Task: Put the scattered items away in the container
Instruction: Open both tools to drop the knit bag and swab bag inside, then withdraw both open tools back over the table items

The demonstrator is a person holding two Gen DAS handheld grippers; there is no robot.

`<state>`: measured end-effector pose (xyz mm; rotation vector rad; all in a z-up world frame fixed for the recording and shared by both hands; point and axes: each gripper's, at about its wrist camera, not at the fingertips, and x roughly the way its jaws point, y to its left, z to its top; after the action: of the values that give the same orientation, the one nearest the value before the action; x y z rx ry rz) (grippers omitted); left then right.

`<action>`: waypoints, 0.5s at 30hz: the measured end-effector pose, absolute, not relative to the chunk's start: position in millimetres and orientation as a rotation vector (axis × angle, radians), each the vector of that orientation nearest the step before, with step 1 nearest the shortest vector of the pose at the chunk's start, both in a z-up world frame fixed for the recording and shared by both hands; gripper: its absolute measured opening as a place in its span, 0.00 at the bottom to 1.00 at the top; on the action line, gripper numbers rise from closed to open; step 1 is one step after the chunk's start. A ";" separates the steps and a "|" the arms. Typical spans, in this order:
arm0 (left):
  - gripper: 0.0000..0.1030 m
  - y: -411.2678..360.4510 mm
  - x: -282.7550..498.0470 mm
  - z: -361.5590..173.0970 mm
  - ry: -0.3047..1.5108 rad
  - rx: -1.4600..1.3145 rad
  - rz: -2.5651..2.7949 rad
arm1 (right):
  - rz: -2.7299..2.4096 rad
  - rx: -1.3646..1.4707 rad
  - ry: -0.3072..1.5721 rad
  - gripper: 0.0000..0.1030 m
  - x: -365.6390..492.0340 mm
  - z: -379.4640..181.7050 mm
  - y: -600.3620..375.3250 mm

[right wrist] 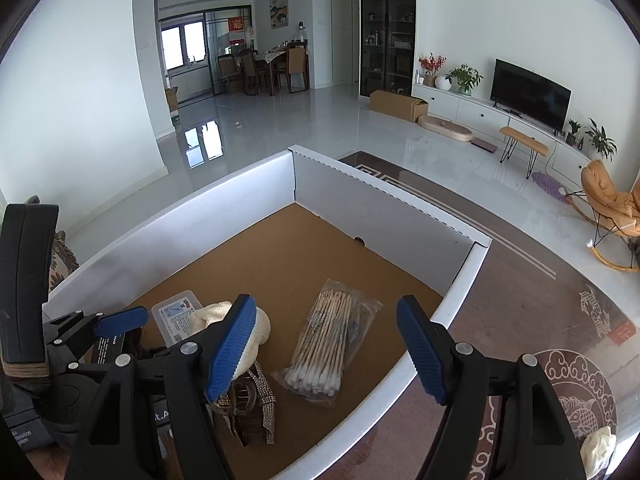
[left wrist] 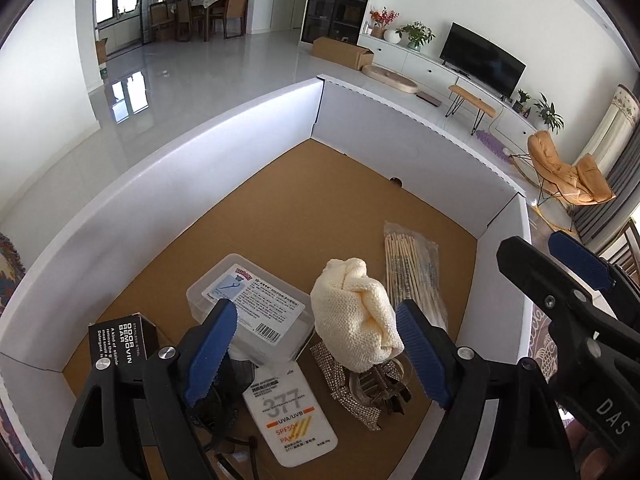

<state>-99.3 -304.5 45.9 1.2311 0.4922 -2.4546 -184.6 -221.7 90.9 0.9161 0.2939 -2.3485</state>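
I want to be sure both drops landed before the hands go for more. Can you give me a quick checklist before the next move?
1. Left gripper open, nothing held: ok.
2. Right gripper open, nothing held: ok.
3. Cream cloth inside the box: ok.
4. Cotton swabs flat on the box floor: ok.
5. Sunscreen tube inside the box: ok.
6. White item on the rug, outside the box: not ok.

Box (left wrist: 160,184) holds: knit cloth (left wrist: 356,316) centre, swab pack (left wrist: 412,268) right, lidded case (left wrist: 248,304) left, tube (left wrist: 290,416) nearest, perhaps.
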 end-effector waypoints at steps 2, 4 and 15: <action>0.84 -303.6 -93.2 49.5 0.490 1.201 -2.452 | -2.363 0.875 0.279 0.72 -172.8 97.6 -210.1; 0.84 -303.0 -87.5 52.3 0.501 1.188 -2.454 | -2.385 0.844 0.252 0.72 -161.5 102.8 -194.1; 0.84 -243.6 -44.4 113.4 0.466 0.934 -2.668 | -2.590 0.913 0.182 0.72 -95.8 61.1 -24.5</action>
<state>-44.4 -243.6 113.4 0.9342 0.4657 -2.6681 -95.8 -24.5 61.1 0.9135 0.1823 -2.5896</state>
